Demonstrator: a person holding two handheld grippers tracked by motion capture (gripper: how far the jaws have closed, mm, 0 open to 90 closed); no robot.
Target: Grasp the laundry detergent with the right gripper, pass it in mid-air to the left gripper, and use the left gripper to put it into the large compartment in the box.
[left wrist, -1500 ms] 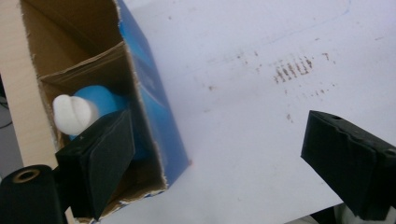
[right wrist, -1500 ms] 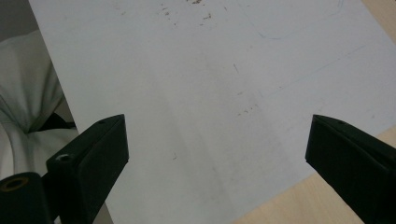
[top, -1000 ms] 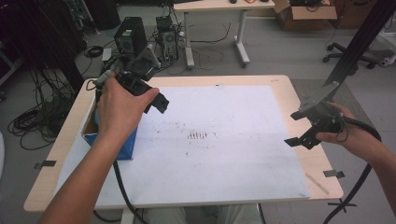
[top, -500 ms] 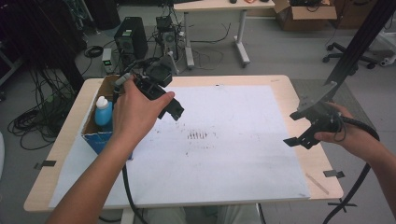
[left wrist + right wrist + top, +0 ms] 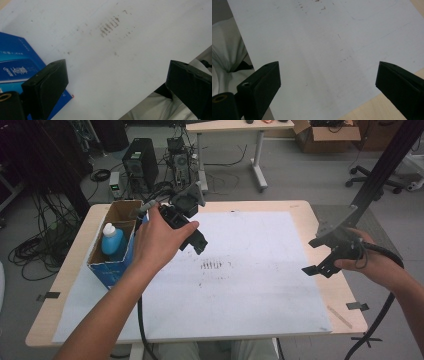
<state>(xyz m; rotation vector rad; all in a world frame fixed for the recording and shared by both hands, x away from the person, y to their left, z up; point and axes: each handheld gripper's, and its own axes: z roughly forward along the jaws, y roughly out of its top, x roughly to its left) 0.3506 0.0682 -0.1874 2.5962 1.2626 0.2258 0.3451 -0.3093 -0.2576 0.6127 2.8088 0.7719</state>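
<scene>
Hovering over the white paper sheet [image 5: 260,270] on the desk [image 5: 305,210]: left claw [image 5: 197,242], jaws spread, empty, just right of the blue box [image 5: 112,265] holding a blue bottle [image 5: 112,240]. Right claw [image 5: 320,265], jaws spread, empty, near the sheet's right edge.

The tabletop [image 5: 300,207] is pale wood, covered by a white sheet [image 5: 260,285] flecked with dark smudges and a small cluster of short dark strokes [image 5: 212,265] near its middle. The open box [image 5: 107,270] is blue outside with white lettering, brown cardboard inside. In it stands a light blue bottle [image 5: 112,242] with a white cap. Both grippers, left gripper [image 5: 196,242] and right gripper [image 5: 315,267], have black fingers [image 5: 47,82].
</scene>
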